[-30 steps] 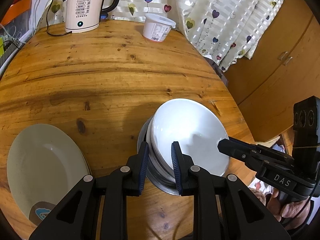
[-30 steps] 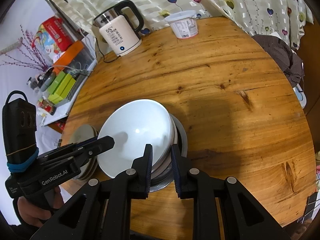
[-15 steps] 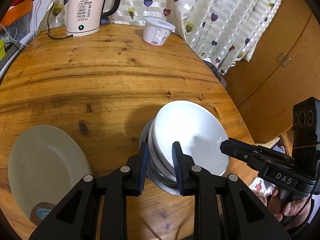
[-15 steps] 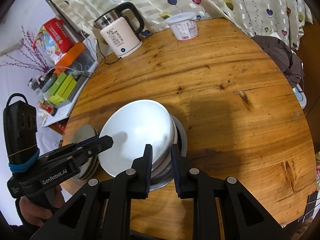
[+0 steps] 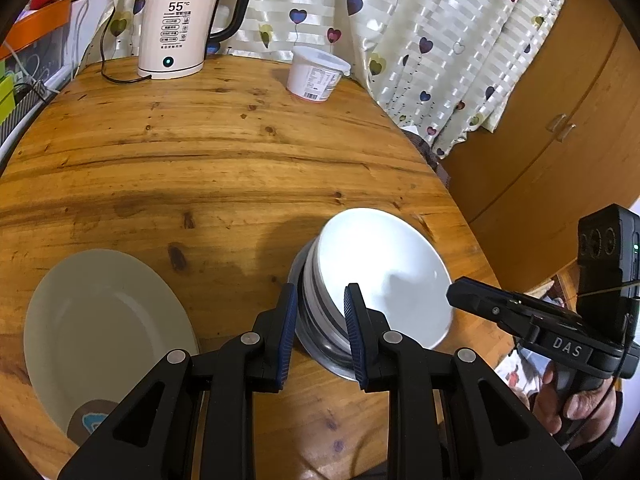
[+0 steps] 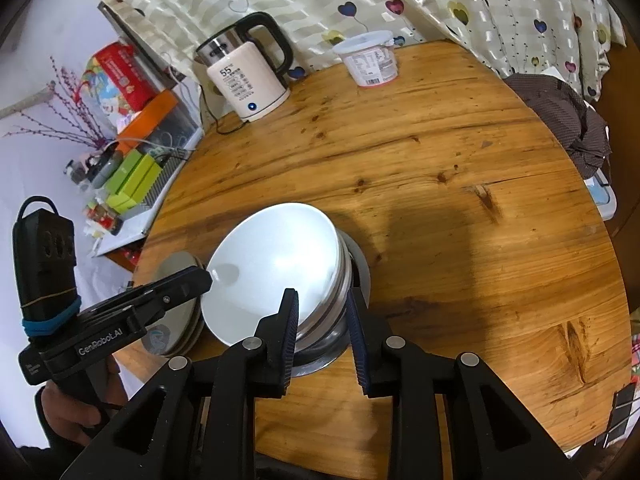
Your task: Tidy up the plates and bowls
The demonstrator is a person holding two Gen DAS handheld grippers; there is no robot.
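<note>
Since a second ago, both my grippers have drawn back a little from the far side of the round wooden table [image 5: 224, 168], so the kettle [image 5: 176, 28] and the lidded white tub [image 5: 316, 74] look nearer the top of each view, while the bowl stack has kept its place between my fingers. My left gripper [image 5: 320, 330] is closed down to a narrow gap on the near left edge of the stack of bowls [image 5: 320, 320]: one blue pad sits outside the rims, the other inside the top white bowl [image 5: 380, 272]. My right gripper [image 6: 322, 330] clamps the same stack from the opposite side in the same way, one pad inside the white bowl and one outside. The white bowls nest in a metal bowl [image 6: 356, 264] at the bottom, and the top one is tilted. I cannot tell whether the stack rests on the wood or is just off it. It is at the near part of the table. A pale plate [image 5: 104, 332] lies flat to the left of the stack, apart from it; in the right wrist view it shows as the top of a small pile.
</note>
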